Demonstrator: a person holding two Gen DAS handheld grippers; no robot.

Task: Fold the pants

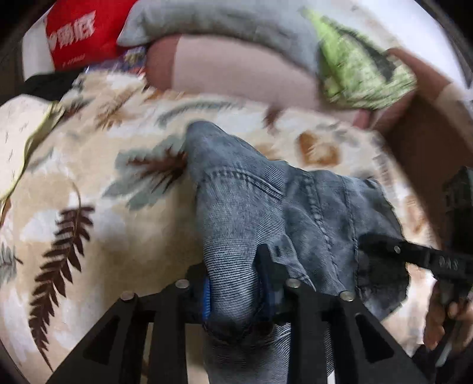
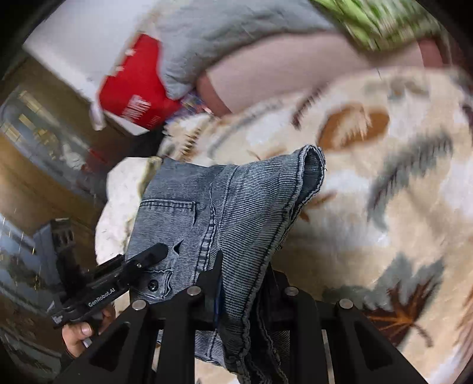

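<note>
The pants are blue-grey denim jeans [image 1: 266, 203], bunched and lifted above a leaf-patterned blanket [image 1: 88, 177]. My left gripper [image 1: 233, 283] is shut on a thick fold of the denim between its blue-padded fingers. My right gripper [image 2: 242, 283] is shut on another fold of the jeans [image 2: 236, 206], which drape over it with a hem opening at the top right. Each gripper shows in the other's view: the right one [image 1: 414, 257] at the denim's right edge, the left one [image 2: 142, 260] at its lower left by the pocket and button.
The blanket [image 2: 384, 206] covers the bed. At the back lie a grey pillow [image 1: 221, 23], a pink pillow [image 1: 236, 68], a green patterned cloth [image 1: 360, 68] and a red bag [image 1: 79, 32]. Wooden furniture [image 2: 35, 177] stands left of the bed.
</note>
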